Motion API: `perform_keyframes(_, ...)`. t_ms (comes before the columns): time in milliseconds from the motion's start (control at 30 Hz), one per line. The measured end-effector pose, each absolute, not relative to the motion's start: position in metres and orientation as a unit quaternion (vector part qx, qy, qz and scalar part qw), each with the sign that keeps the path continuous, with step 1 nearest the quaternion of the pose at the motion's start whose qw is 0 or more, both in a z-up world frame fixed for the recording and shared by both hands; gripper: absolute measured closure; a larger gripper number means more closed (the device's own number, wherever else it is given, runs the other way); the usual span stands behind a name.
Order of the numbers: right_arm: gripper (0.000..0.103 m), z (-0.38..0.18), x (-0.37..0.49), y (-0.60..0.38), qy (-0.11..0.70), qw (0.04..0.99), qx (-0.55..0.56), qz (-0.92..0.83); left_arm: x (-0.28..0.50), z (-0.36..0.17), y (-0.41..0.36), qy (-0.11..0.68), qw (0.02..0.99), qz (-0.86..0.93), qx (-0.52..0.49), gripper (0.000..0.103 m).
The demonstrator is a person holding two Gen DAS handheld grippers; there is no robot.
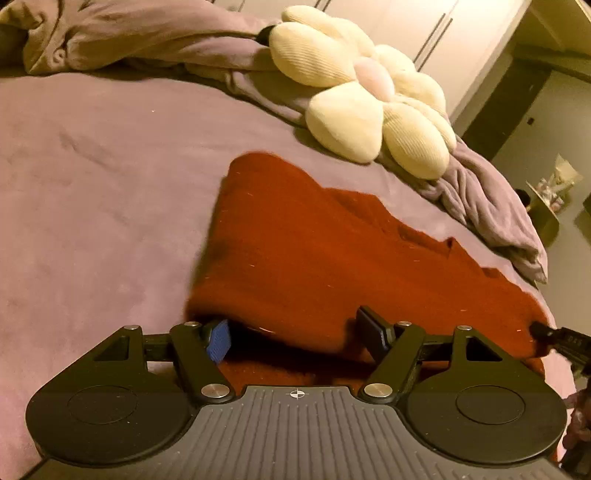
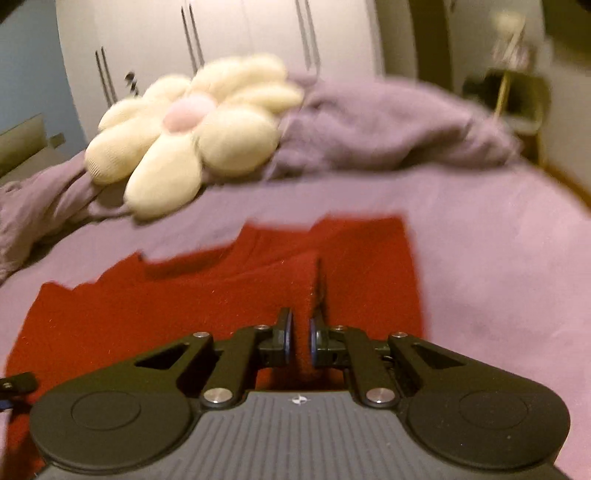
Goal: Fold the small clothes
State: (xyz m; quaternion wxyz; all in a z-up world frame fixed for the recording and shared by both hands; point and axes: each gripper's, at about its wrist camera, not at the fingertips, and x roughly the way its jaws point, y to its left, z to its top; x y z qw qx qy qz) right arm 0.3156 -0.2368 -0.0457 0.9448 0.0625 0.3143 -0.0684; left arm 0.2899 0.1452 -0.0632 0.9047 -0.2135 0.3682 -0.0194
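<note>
the right tongs are pinching a raised ridge of the red garment, pads pressed together on the cloth. the left tongs are standing wide apart over the garment's near edge, gripping nothing. the garment is lying spread on the bed, which is wearing a mauve cover. only the left view is showing a bunched blanket far off; both are showing the cream flower cushion and pale wardrobe doors.
</note>
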Motion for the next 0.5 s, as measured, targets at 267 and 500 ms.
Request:
perform_keyframes(267, 0.072, -0.059, 0.309, -0.264, 0.344, 0.927, 0.117, -0.095, 0.275, -0.059, 0.142, 0.381, 0.893, -0.051, -0.235, 0.027)
perform_keyframes(500, 0.037, -0.083, 0.263, -0.283, 0.351, 0.851, 0.39, 0.018, 0.279, -0.065, 0.12, 0.393, 0.835, -0.142, -0.357, 0.023)
